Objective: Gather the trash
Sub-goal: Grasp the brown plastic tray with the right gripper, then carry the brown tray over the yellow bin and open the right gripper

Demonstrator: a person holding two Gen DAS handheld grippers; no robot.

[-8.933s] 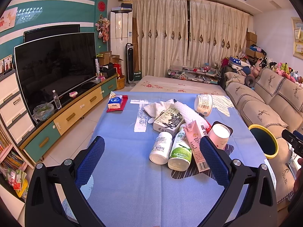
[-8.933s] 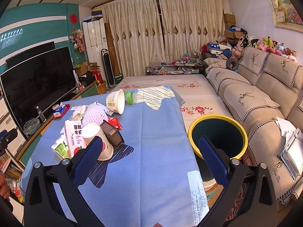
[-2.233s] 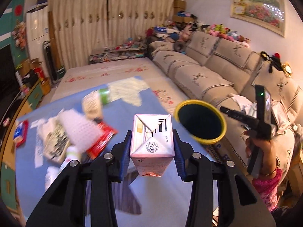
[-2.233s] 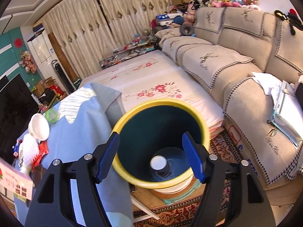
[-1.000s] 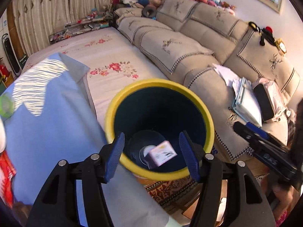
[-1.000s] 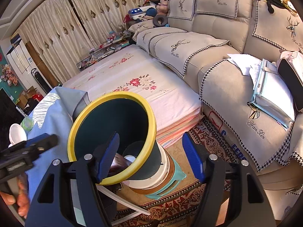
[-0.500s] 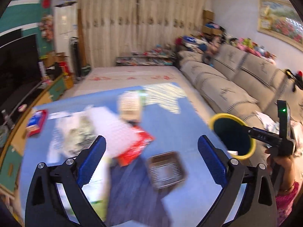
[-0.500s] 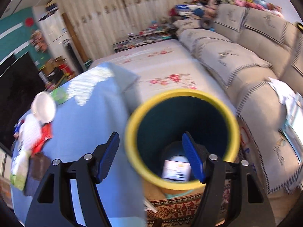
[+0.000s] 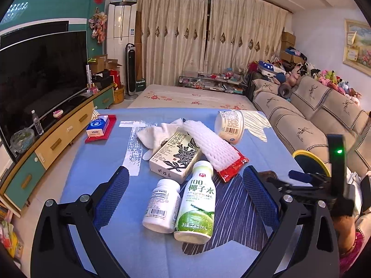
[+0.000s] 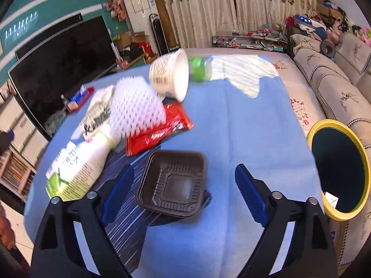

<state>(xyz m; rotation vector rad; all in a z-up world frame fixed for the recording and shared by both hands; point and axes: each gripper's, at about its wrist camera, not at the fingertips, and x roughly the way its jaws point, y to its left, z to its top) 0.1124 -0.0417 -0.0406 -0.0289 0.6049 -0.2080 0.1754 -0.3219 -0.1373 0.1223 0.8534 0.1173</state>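
A: What lies before the grippers?

B: A blue-covered worktop (image 9: 97, 185). The yellow-rimmed bin (image 10: 339, 169) stands off its edge, right of the right gripper (image 10: 184, 191).

A: And the trash?

B: A coconut-water bottle (image 9: 197, 205) and white pill bottle (image 9: 162, 205) lie between the left gripper's (image 9: 185, 199) wide, empty jaws. The right gripper's jaws are opening around a dark plastic tray (image 10: 172, 183), not touching it.

The green-and-white bottle (image 9: 196, 205) near the counter's front edge reads "100", "椰子水" and "245mL"; the white pill bottle (image 9: 162, 205) beside it says "Facts" up top; the blue tissue pack (image 9: 97, 126) at the left edge says "Vinda", I think.
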